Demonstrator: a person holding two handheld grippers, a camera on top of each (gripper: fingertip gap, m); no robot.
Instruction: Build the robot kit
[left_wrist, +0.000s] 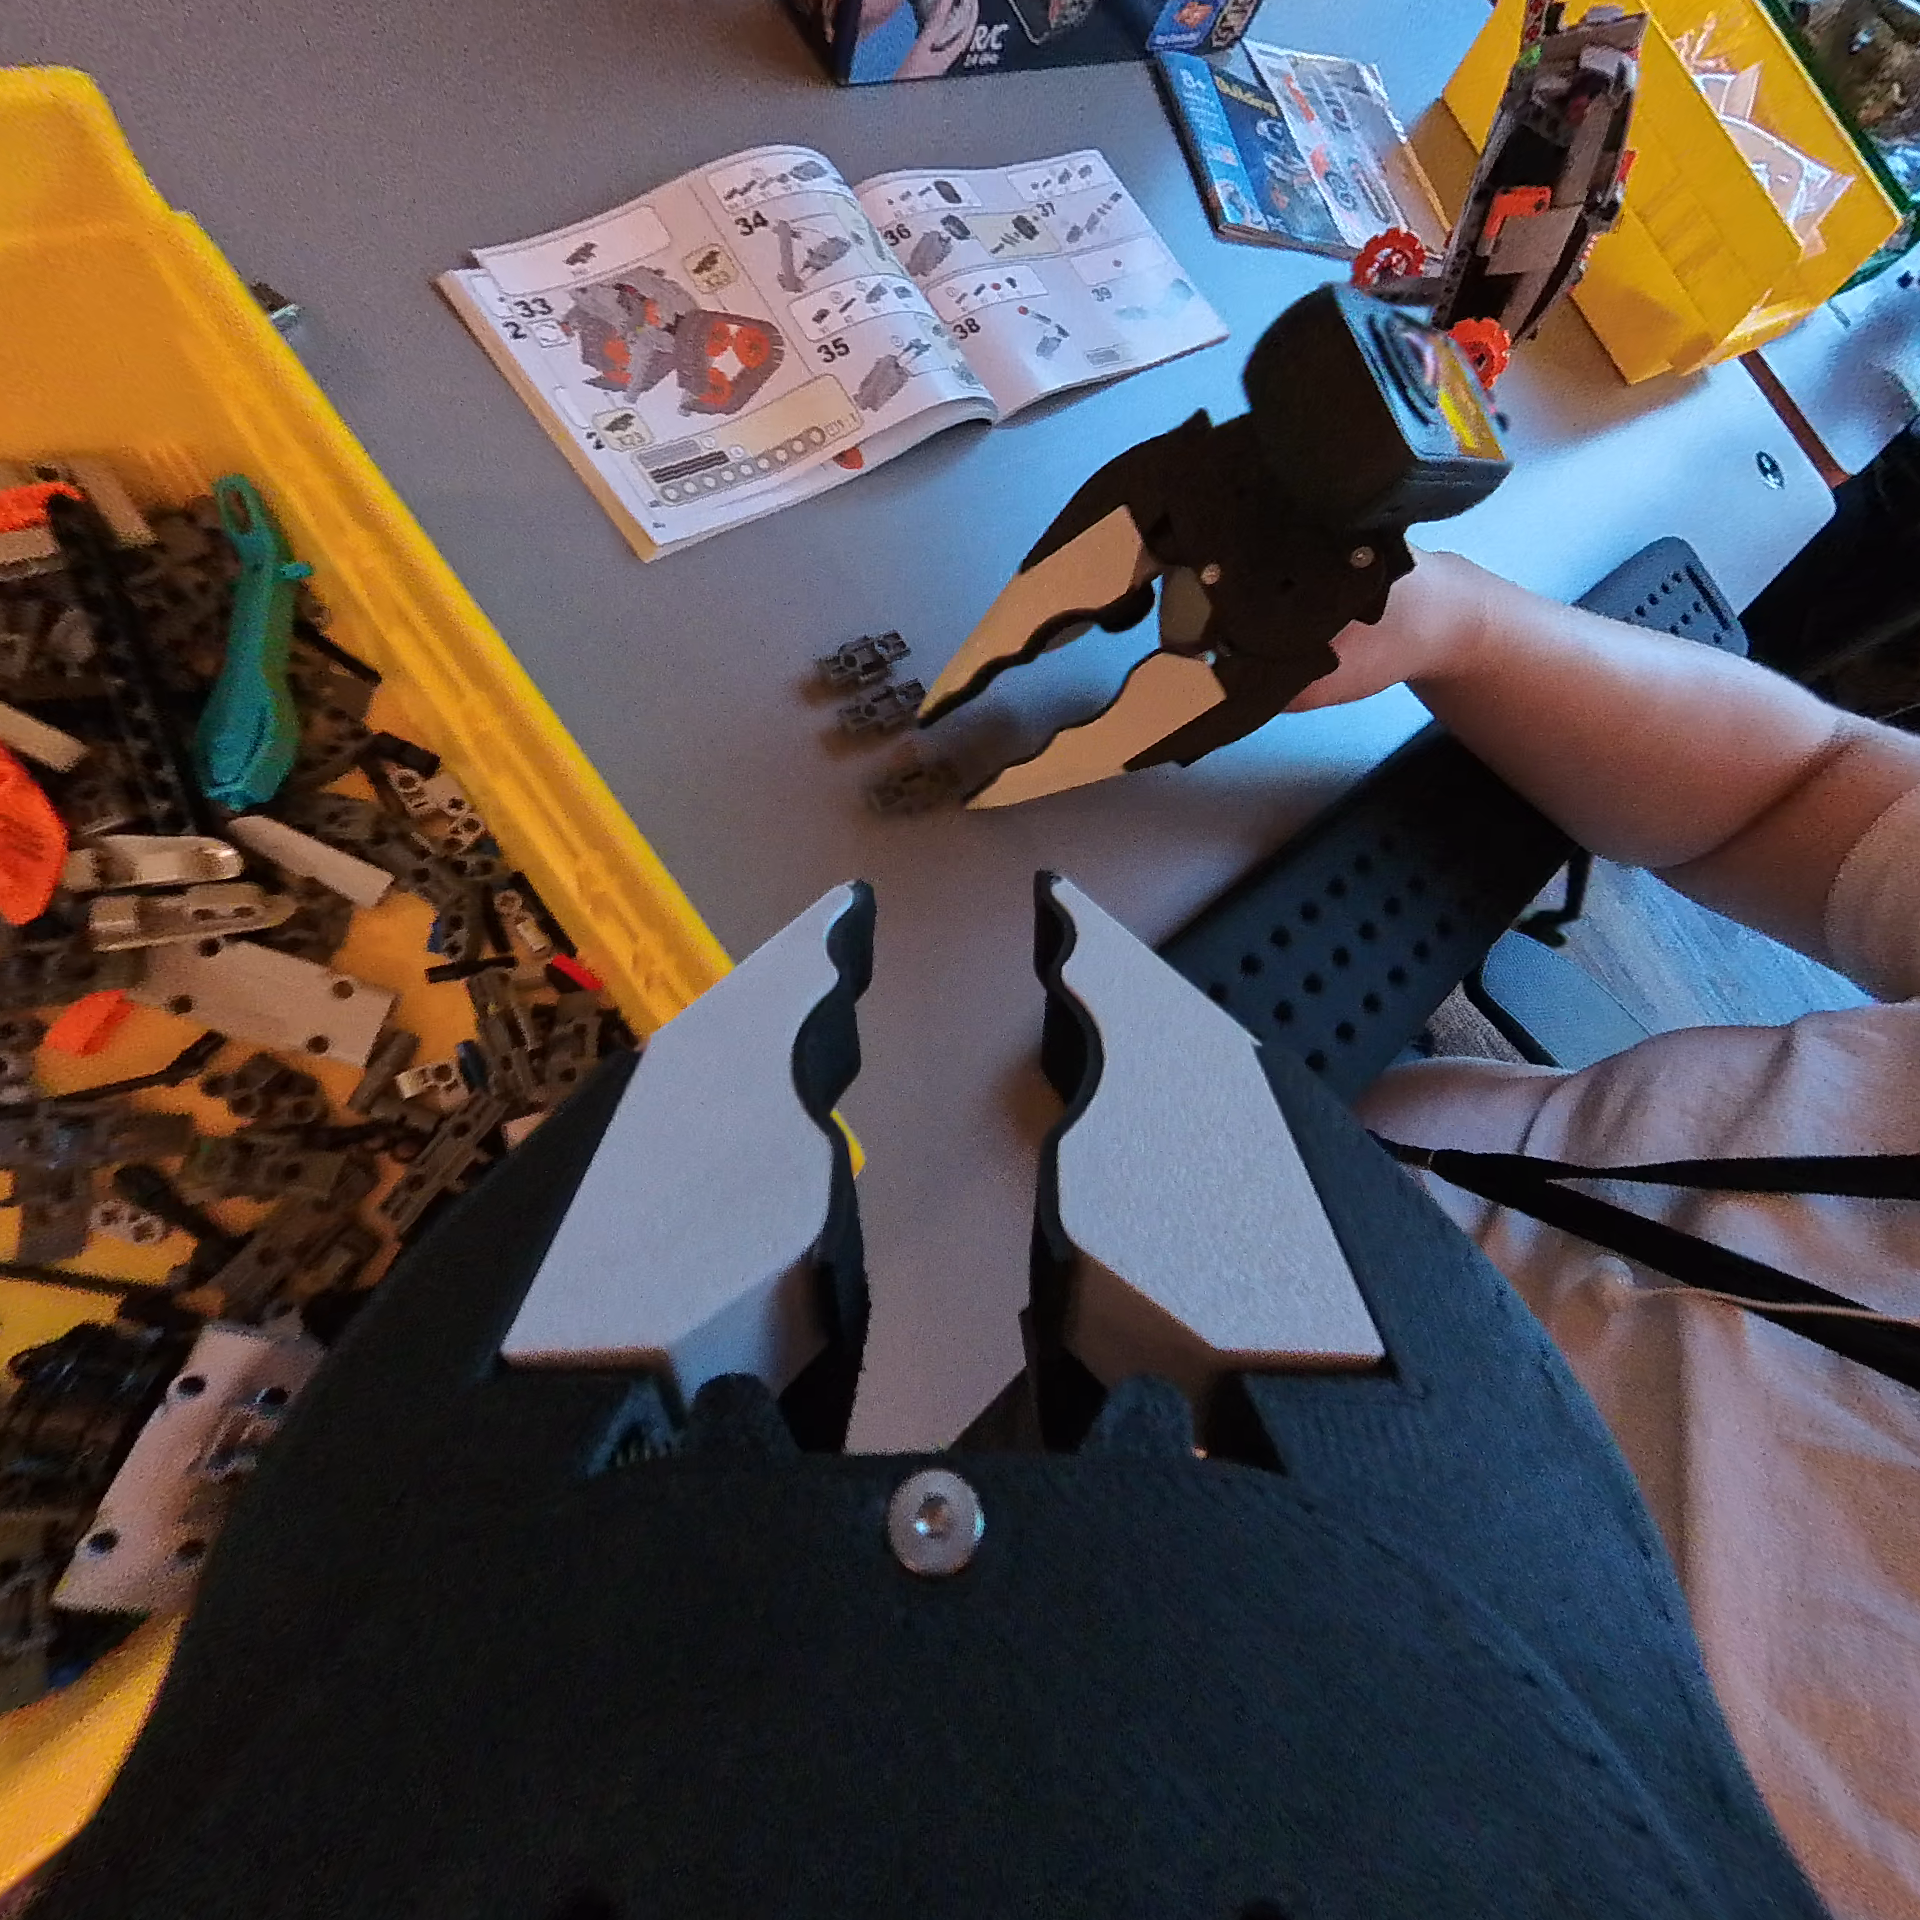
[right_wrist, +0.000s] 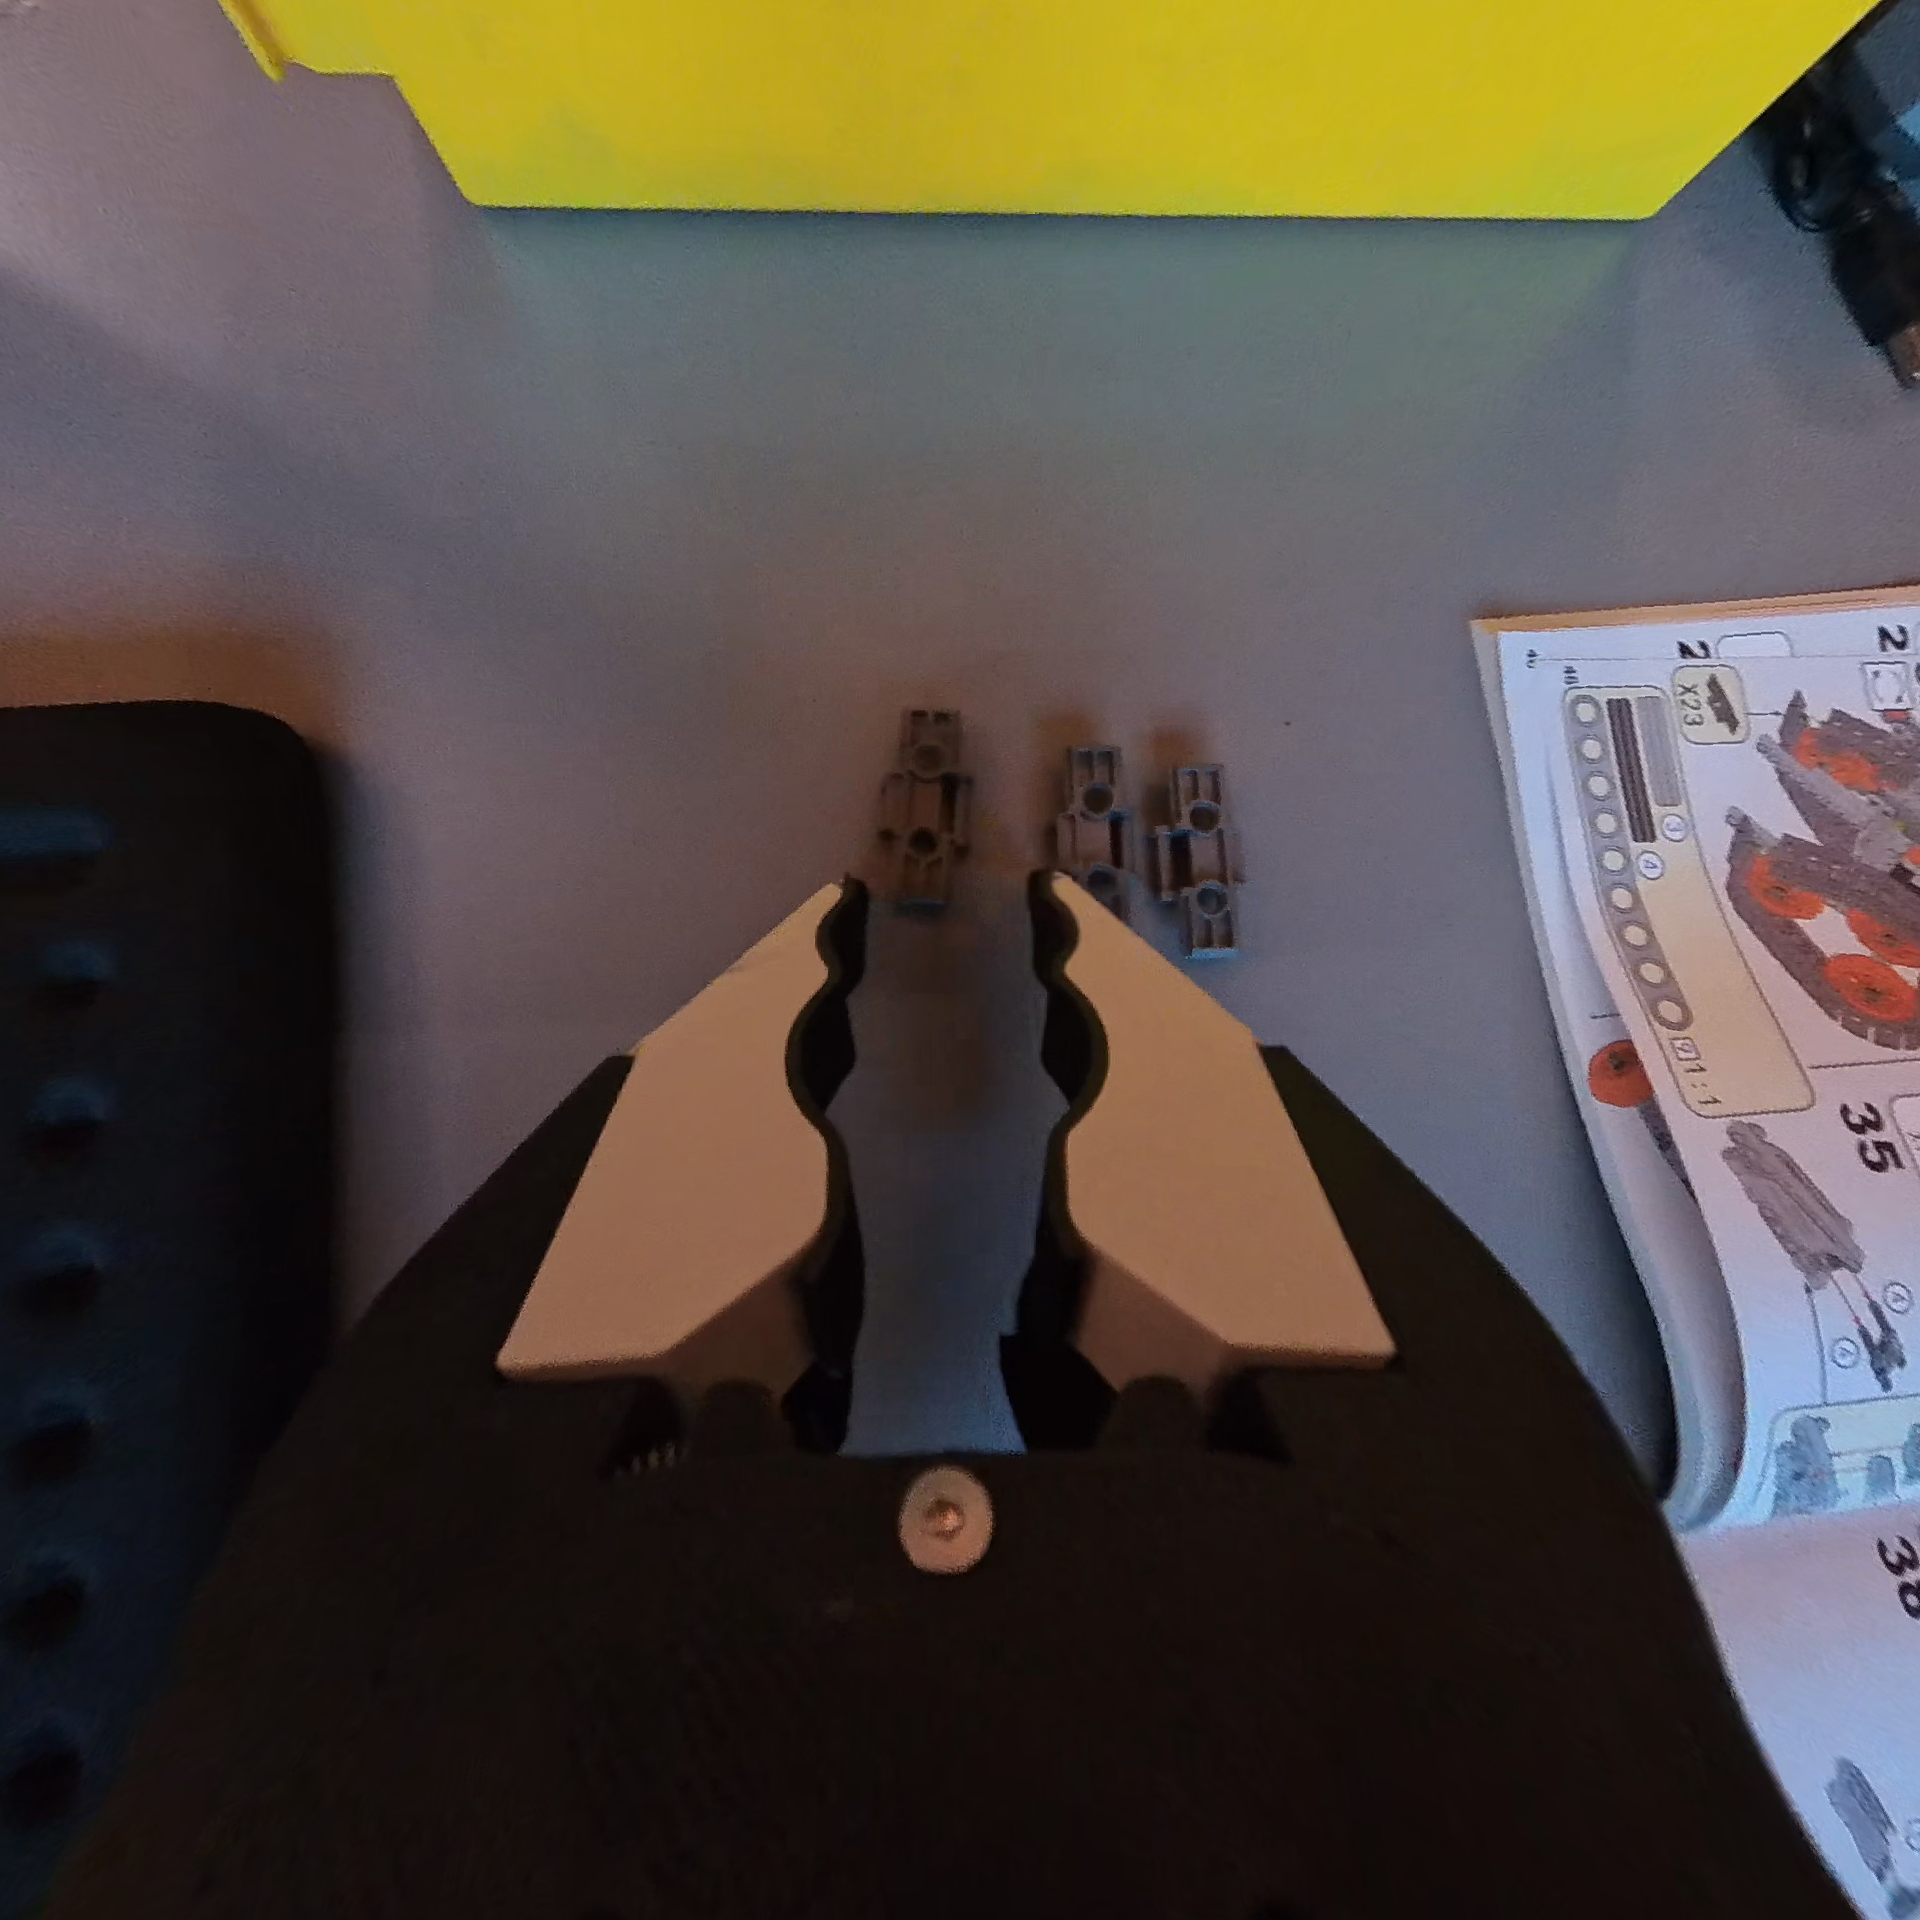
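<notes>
- The grey surface (left_wrist: 727, 665) carries a yellow bin (left_wrist: 343, 540) full of loose building pieces, mostly dark, with a teal tool (left_wrist: 249, 686) on top.
- An open manual (left_wrist: 831, 322) lies beyond.
- Right tongs (right_wrist: 948, 894) sit low, spread narrowly and empty, just short of 3 small grey connectors (right_wrist: 928, 821) in a row; the leftmost lies between the tips.
- Left tongs (left_wrist: 954, 894) hover beside the bin, parted and empty.
- Risk, as I judge it: a tip could nudge the neighbouring connector, since they lie close together.
</notes>
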